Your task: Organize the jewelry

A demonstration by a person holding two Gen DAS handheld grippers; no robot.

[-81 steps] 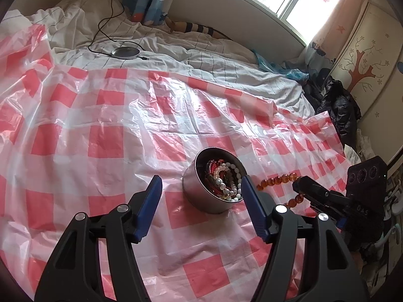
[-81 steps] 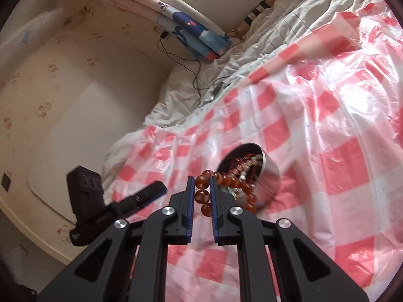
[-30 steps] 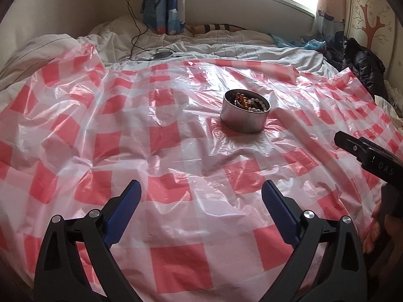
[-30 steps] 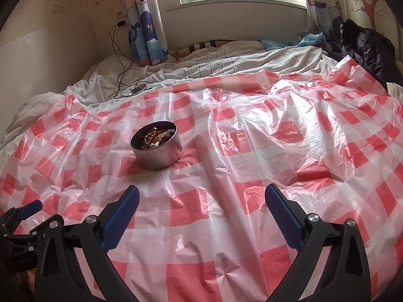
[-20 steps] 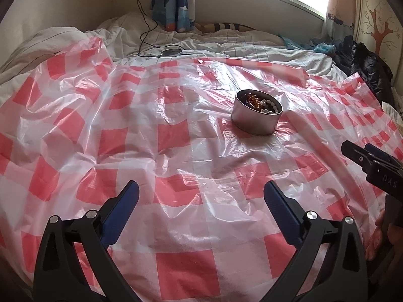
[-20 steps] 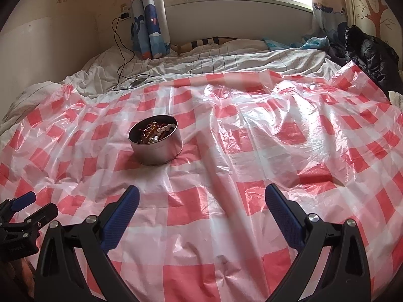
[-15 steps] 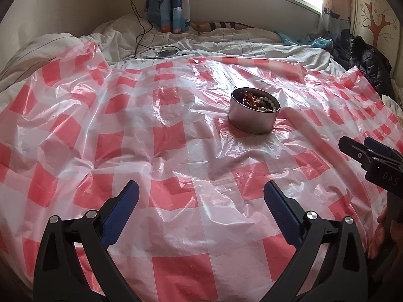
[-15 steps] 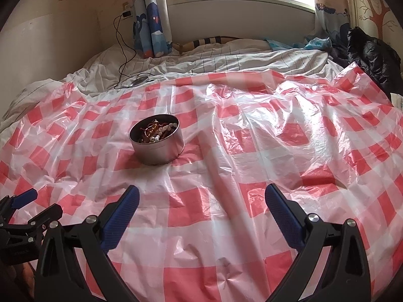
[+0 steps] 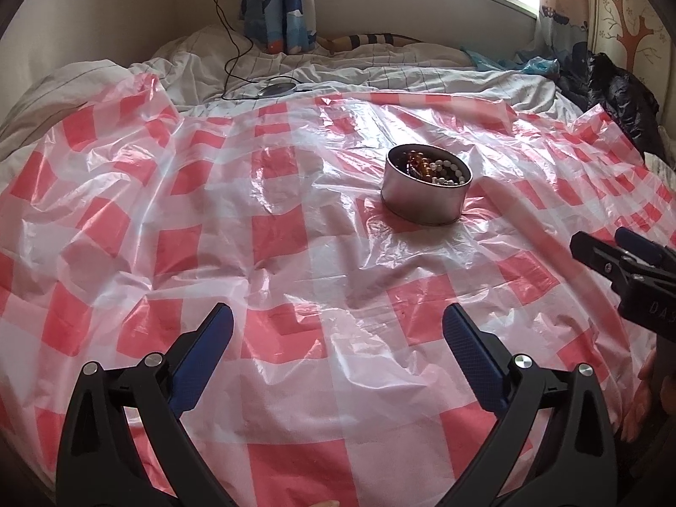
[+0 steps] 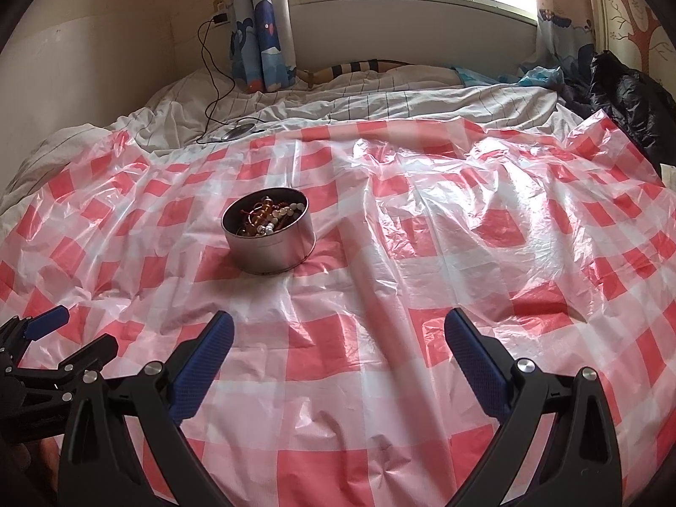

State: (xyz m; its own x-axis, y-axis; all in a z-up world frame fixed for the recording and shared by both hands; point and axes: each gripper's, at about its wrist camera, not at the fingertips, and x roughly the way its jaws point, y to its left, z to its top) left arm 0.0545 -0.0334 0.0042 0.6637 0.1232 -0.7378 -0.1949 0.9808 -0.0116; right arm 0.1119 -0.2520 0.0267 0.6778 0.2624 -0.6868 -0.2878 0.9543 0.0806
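While both hand-held grippers, left (image 9: 338,340) and right (image 10: 338,340), gape wide near bed's near edge, round silver tin of beaded jewelry (image 9: 426,183) sits mid-sheet on red-checked plastic sheet (image 9: 270,228), apart.

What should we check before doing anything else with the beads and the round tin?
1. Left gripper open and holding nothing: ok.
2. Right gripper open and holding nothing: ok.
3. Round tin sitting upright on the checked plastic sheet: ok.
4. Beads inside the tin, none hanging over its rim: ok.
5. No loose beads left on the sheet: ok, none in either view.
6. Tin has a lid ready: cannot tell, no lid in view.
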